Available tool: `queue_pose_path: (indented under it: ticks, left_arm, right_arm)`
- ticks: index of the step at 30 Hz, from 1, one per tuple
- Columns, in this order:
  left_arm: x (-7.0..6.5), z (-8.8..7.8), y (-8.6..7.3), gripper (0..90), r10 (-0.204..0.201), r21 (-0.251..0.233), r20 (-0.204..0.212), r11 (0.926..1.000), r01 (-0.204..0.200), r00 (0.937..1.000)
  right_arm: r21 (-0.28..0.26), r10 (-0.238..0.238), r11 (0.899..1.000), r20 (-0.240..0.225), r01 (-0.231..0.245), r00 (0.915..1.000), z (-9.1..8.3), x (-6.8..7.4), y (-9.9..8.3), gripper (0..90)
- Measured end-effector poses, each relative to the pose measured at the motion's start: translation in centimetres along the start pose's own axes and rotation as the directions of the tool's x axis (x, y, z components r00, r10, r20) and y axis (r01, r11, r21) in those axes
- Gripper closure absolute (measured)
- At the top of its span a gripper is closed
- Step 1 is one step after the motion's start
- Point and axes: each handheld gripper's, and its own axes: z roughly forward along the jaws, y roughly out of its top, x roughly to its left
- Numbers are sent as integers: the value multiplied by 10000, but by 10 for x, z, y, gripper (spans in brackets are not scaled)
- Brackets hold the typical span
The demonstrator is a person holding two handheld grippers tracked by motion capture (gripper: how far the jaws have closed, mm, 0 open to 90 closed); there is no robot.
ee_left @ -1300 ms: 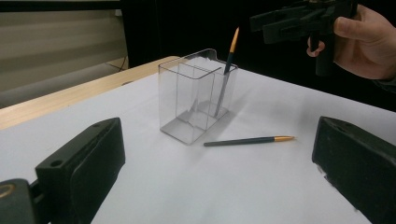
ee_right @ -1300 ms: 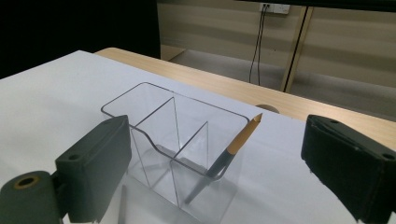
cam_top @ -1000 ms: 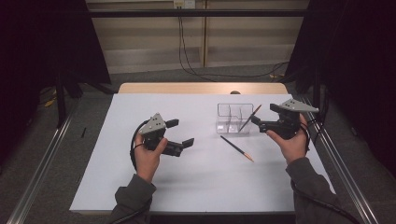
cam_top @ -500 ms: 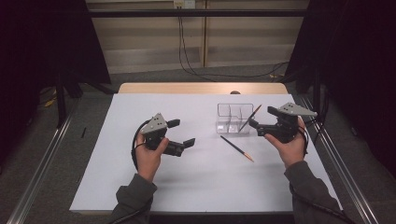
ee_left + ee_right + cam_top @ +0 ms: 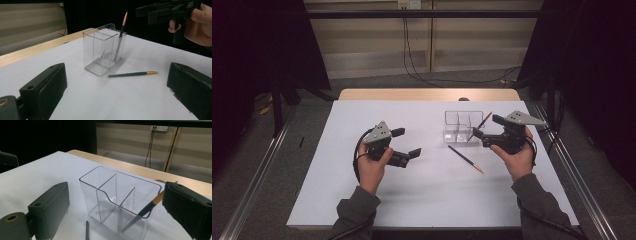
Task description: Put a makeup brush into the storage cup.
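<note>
Clear plastic forms the divided holder (image 5: 463, 127), which stands upright on the white tabletop (image 5: 427, 200) right of centre, toward the far edge. Internal walls split it into compartments, as the right tool view shows (image 5: 120, 197). One dark pencil with an orange tip (image 5: 484, 121) leans inside the holder at its right end, tip upward and projecting above the rim; the left tool view shows it tilted against the wall (image 5: 119, 37). In the right tool view this pencil (image 5: 147, 208) sits in the compartment nearest the right jaw.

A second pencil (image 5: 466, 158) of the same type lies flat on the tabletop just in front of the holder, apart from it, with its orange tip pointing toward the person's right. The left tool view shows it (image 5: 132, 74) lying free, with nothing touching it.

The right tool (image 5: 484, 131) is held just to the right of the holder, jaws spread wide and aimed at it. The jaws grip nothing; the holder appears between them in its own view without contact.

The left tool (image 5: 406, 143) is held above the tabletop left of centre, well apart from the holder. Its jaws are also spread wide and hold nothing.
</note>
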Motion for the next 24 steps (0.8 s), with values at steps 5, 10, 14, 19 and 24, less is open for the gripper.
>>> queue_pose_path:
  ticks: [5, 10, 14, 19, 24]
  left_arm:
    - [0, 0, 1, 27, 29, 58, -39, 10000, -29, 10000]
    - [1, 0, 3, 27, 10, 0, -63, 10000, -10, 10000]
    - [1, 1, 4, 27, 1, -141, 49, 9999, 0, 10000]
    - [2, 0, 4, 26, 43, -62, -23, 10000, -43, 10000]
    - [2, 0, 4, 27, -13, -135, 30, 9999, 14, 10000]
  right_arm:
    - [57, 84, 9999, -108, -83, 9999, 6, 4, -4, 73]
    - [102, 114, 9999, -268, -111, 9996, 12, 10, -7, 73]
    - [217, 51, 9998, -397, -43, 9992, 16, 17, -5, 75]
    - [371, -113, 9992, -493, 132, 9987, 22, 20, -4, 76]
    - [588, -247, 9979, -577, 281, 9980, 23, 21, -4, 76]
